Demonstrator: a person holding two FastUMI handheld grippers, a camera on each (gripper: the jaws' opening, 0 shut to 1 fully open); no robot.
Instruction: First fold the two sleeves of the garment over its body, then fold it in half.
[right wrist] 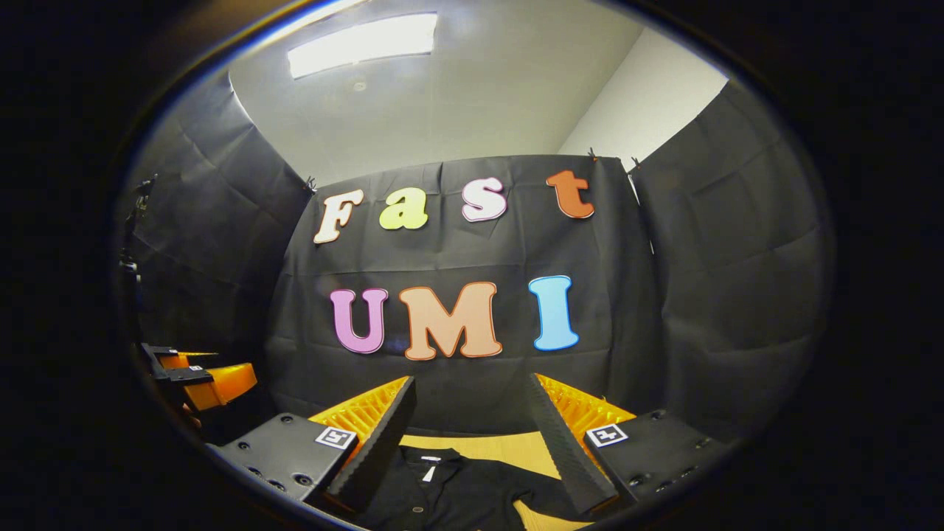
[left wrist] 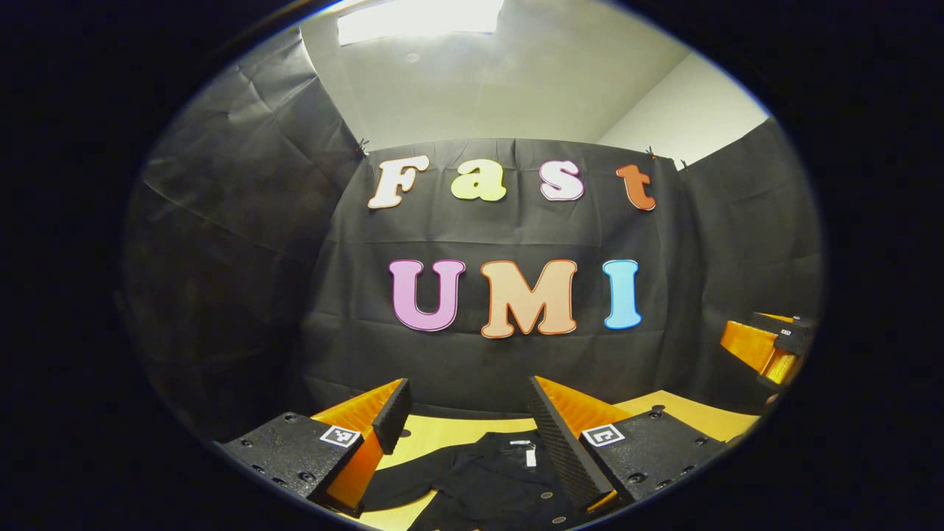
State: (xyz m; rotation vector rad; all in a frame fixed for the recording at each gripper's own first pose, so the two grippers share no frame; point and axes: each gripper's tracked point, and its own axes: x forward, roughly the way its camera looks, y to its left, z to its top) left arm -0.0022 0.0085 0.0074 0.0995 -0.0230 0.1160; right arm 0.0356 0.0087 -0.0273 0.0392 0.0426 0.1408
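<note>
Two views from above the near edge of the table [left wrist: 664, 409]. We hold the left gripper [left wrist: 464, 435] and the right gripper [right wrist: 464, 435] side by side, both raised and level, facing the booth's back wall. The jaws of each stand wide apart with nothing between them. In the left gripper view the right gripper shows at the far right edge; in the right gripper view the left gripper shows at the far left edge.

The shirt [left wrist: 487, 479], black and buttoned, lies flat on the yellow table below and ahead of both grippers, its collar [right wrist: 431, 457] toward the wall with a small white tag at the neck. One sleeve [left wrist: 402, 479] spreads to the left in the left gripper view, and another [right wrist: 549, 505] to the right in the right gripper view. Neither sleeve appears folded, so we judge the task to be at its start.

To do the first step well, we would lower each gripper to its own sleeve, pinch the cuff or outer edge through a single layer only, lift just enough to clear the table, and carry it inward across the chest so that it lies flat. Dark cloth hides creases, so we would check the fold line at the shoulder seam.
</note>
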